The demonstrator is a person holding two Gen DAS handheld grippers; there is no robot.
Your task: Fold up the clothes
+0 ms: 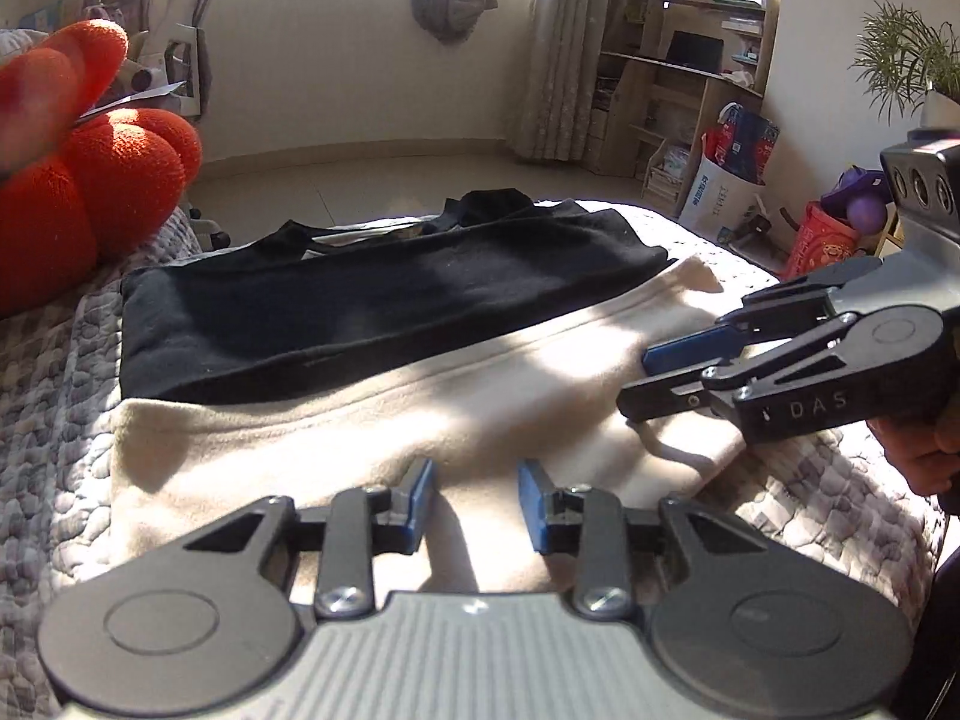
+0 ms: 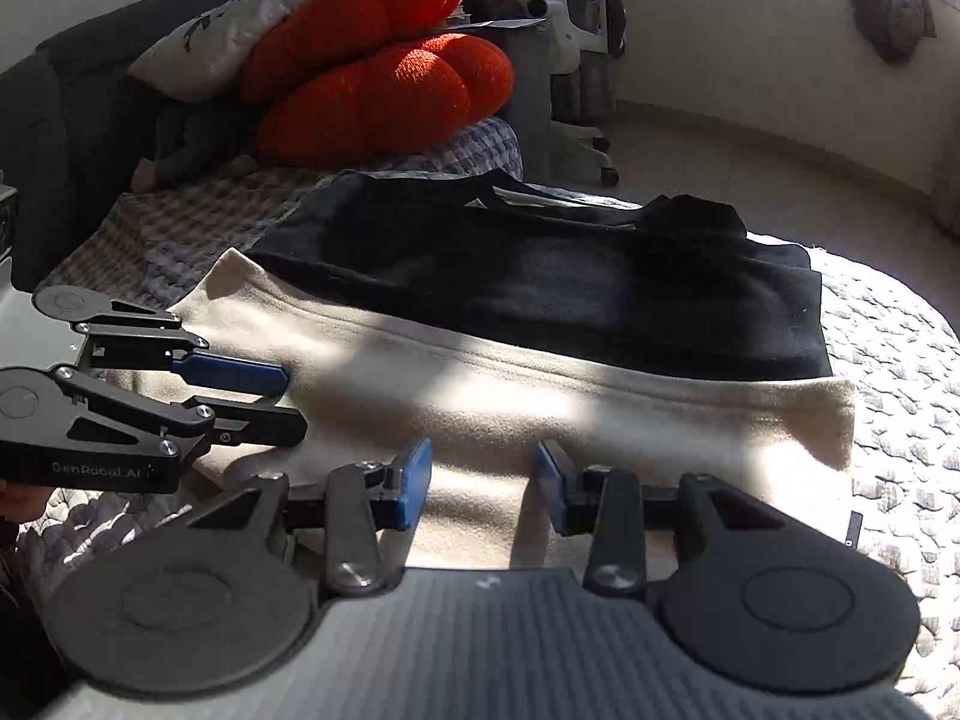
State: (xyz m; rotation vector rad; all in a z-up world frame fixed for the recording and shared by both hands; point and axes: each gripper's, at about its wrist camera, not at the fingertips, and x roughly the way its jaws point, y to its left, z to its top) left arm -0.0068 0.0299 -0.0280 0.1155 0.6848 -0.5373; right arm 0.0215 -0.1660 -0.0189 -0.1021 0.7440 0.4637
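A cream fleece garment lies flat on the quilted grey bed with a folded black garment across its far part, both tools, left and right, narrowly parted and empty above it, in a sunlit room with orange cushions.
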